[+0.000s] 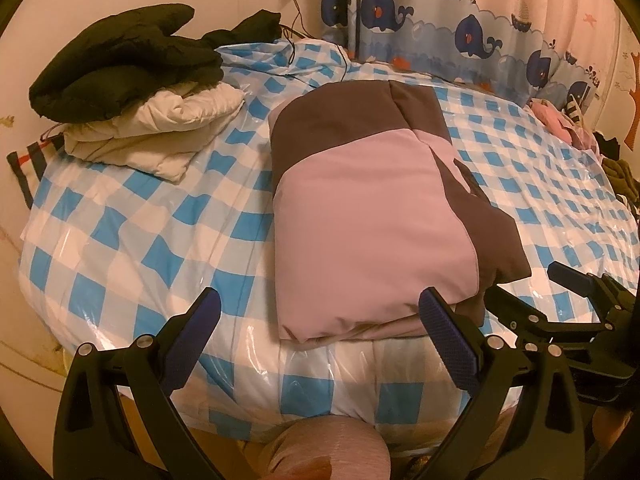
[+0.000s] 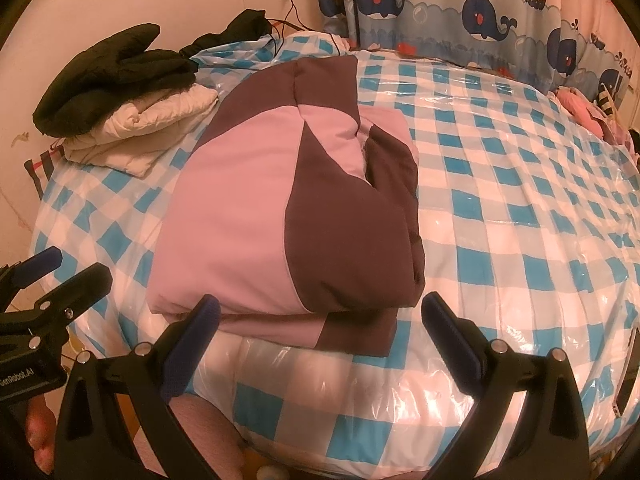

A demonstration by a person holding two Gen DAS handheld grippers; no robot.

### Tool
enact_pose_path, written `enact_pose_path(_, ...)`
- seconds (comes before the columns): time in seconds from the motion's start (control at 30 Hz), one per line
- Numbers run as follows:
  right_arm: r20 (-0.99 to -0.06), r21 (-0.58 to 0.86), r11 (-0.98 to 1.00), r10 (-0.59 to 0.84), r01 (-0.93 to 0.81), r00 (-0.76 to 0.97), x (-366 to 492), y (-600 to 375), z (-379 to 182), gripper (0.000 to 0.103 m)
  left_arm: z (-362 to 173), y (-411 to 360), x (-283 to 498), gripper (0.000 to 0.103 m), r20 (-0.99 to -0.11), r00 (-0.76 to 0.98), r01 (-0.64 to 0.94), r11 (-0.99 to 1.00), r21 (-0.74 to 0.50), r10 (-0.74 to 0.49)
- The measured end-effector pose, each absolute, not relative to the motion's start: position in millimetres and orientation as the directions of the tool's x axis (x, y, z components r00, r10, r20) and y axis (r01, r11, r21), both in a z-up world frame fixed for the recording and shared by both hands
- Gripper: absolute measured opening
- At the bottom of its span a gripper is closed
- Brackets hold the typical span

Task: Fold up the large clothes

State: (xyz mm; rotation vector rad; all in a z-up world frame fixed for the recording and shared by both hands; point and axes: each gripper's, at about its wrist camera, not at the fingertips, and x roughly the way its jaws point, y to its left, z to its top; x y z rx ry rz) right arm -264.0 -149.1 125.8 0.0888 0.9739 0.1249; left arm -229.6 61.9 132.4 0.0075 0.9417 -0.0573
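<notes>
The pink and brown jacket lies folded into a thick bundle on the blue checked bed cover, close to the near edge of the bed. Its pink panel faces up, with brown fabric across the far end and down its right side; a flatter pink and brown layer sticks out beneath it at the near edge.

My left gripper hangs just in front of that near edge with its jaws spread wide and nothing between them; its right fingertip sits against the jacket's lower right corner in that view, though I cannot tell if it touches. My right gripper is likewise wide open and empty, just before the bundle's near edge.

Off to the far left corner, a black garment rests on top of a folded white padded coat. Behind the bed hangs a whale-print curtain, and pink clothing lies at the far right.
</notes>
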Motion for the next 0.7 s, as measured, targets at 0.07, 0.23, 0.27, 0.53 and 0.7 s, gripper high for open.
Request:
enact_pose_path(0.07,-0.819,0.131,0.989,0.146,-0.066,0.556,-263.9,-149.0,125.9,0.096,130.5,62.1,-228.5,0.095,-0.814,0.579,0.051,0.998,-0.026,-0.051)
enact_pose_path(0.23,-0.822,0.132,0.989,0.147,-0.067,0.550,-268.0,-152.1,121.0,0.096,126.4,63.3,-226.7,0.095,-0.824,0.563,0.053,0.998,-0.035,-0.059)
enact_pose_path(0.27,-0.823,0.132,0.989,0.148,-0.069,0.548,-266.2,-152.6,121.1,0.096,126.0,62.7,-226.7,0.095,-0.825,0.562,0.054,0.998,-0.028,-0.054)
enact_pose_path(0.53,-0.827,0.134,0.988,0.153,-0.075,0.540,-266.4,-156.9,120.3,0.096,124.1,61.9,-224.7,0.095,-0.835,0.548,0.059,0.998,-0.022,-0.051)
enact_pose_path(0.7,-0.828,0.133,0.988,0.153,-0.076,0.539,-268.0,-157.3,119.5,0.096,123.0,61.8,-224.2,0.095,-0.839,0.542,0.059,0.998,-0.025,-0.054)
